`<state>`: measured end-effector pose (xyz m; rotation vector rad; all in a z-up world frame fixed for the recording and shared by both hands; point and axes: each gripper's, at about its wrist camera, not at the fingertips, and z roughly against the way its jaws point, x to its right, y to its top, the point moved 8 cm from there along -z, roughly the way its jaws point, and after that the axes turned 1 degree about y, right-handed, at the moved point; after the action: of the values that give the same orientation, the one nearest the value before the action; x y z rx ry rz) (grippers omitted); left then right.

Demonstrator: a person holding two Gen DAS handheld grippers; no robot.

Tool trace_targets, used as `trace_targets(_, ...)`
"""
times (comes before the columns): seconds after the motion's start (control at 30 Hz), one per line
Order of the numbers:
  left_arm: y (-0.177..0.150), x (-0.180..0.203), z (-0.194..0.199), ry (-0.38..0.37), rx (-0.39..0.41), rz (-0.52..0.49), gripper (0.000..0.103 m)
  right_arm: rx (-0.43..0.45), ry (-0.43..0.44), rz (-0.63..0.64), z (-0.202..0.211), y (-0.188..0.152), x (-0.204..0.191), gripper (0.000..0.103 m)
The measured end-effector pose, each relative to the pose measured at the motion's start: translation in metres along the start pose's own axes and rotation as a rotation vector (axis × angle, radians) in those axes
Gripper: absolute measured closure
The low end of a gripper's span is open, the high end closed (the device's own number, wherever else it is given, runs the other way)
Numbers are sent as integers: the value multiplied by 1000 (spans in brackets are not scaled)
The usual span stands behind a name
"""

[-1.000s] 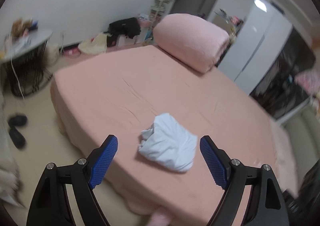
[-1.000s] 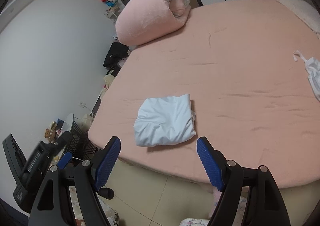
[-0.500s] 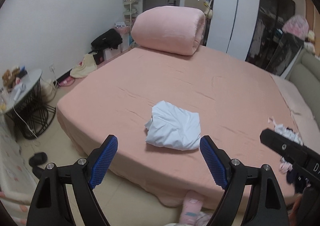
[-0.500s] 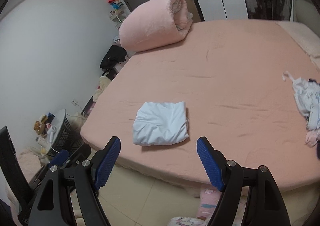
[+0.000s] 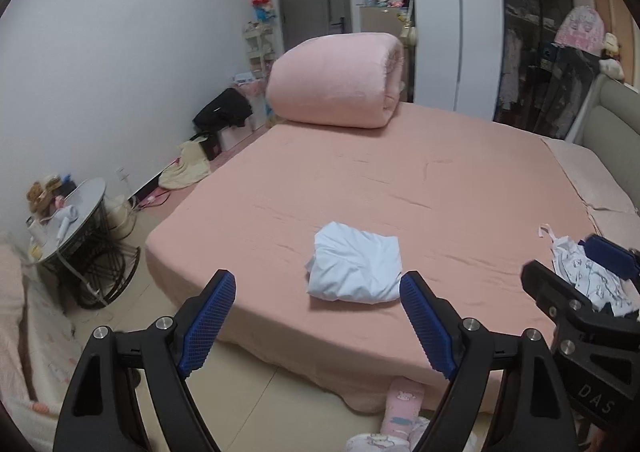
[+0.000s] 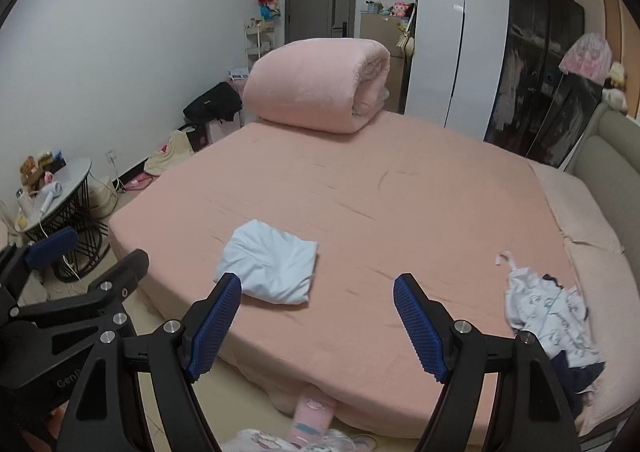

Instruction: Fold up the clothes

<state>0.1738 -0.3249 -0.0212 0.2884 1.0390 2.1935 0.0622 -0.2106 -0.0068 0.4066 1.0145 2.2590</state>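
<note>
The folded pale-blue garment is lying as a slightly rumpled rectangle on the pink bed; left gripper and right gripper are gaping wide, holding nothing.

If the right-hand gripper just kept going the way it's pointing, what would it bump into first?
Probably the bare pink bed sheet. The open right gripper aims down between the folded white garment and the unfolded clothes pile, missing both, though depth is hard to judge.
</note>
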Motion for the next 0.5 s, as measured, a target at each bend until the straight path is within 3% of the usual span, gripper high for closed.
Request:
trace_targets(0.27, 5, 10, 25, 35, -7, 28, 19, 22, 4, -26, 40, 9, 14, 25)
trace_targets(0.5, 18, 20, 44, 19, -2, 54, 19, 54, -20, -8, 65, 21, 21, 25)
